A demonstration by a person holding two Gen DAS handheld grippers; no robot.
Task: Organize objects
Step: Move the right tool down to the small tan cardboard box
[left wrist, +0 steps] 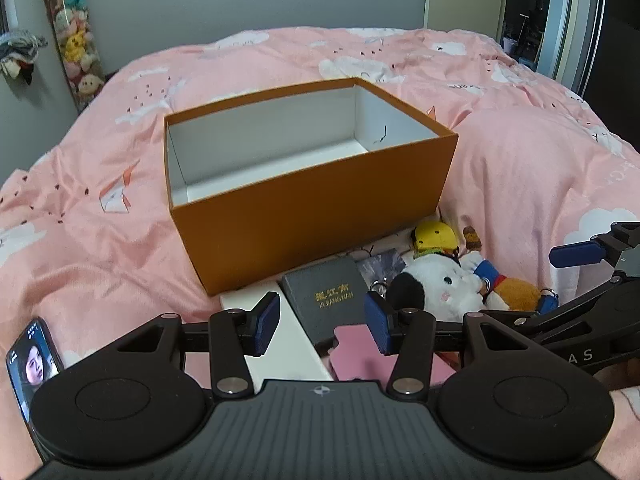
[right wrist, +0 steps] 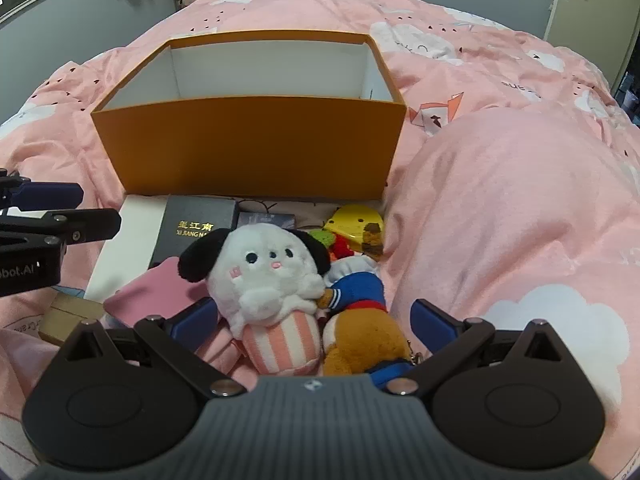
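An open orange box (left wrist: 312, 216) (right wrist: 248, 144) with a bare white inside stands on the pink quilt. In front of it lie a black book (left wrist: 328, 300) (right wrist: 192, 228), a pink flat item (left wrist: 352, 356) (right wrist: 152, 296), a white dog plush (left wrist: 440, 284) (right wrist: 272, 276), a brown plush in a blue shirt (left wrist: 516, 292) (right wrist: 360, 332) and a yellow toy (left wrist: 434, 236) (right wrist: 354, 220). My left gripper (left wrist: 322, 324) hovers open over the book and the pink item. My right gripper (right wrist: 314, 316) stands wide open with both plush toys between its fingers, pads not pressing them.
A white flat board (left wrist: 256, 300) (right wrist: 128, 236) lies under the book. A lit phone (left wrist: 32, 360) rests on the quilt at the left. A small cardboard box (right wrist: 68, 316) sits near the pink item. A tall fold of quilt (right wrist: 520, 200) rises on the right.
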